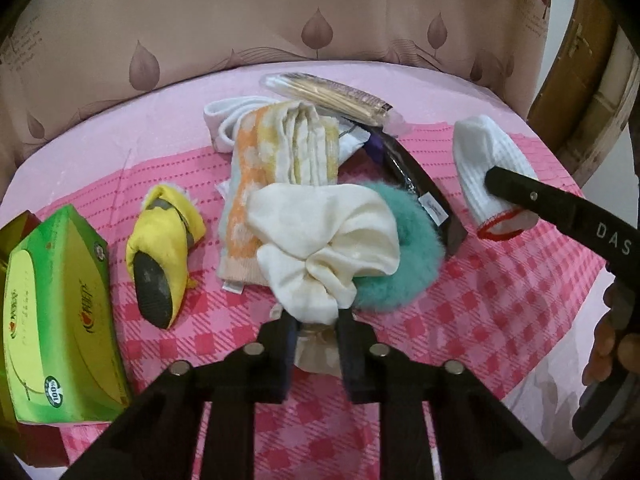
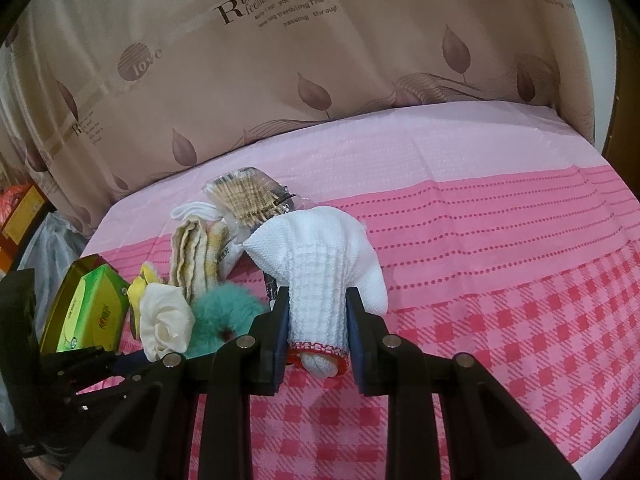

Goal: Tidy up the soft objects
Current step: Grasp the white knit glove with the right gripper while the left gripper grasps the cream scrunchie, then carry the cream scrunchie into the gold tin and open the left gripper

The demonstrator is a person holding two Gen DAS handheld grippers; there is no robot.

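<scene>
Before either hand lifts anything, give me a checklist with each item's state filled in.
1. Left gripper closed on the cream scrunchie: ok, its fingers pinch the near fold.
2. Right gripper closed on the white glove: ok, clamped near the red-trimmed cuff.
3. Cream scrunchie free of the teal furry scrunchie: not ok, it lies on top of it and overlaps.
4. Cream scrunchie clear of the folded towel: not ok, it rests against the towel's near end.
5. White glove clear of the pile: cannot tell, its far end sits close to the packet of wooden sticks.
6. Yellow shoe out of the way: ok, lying apart.
</scene>
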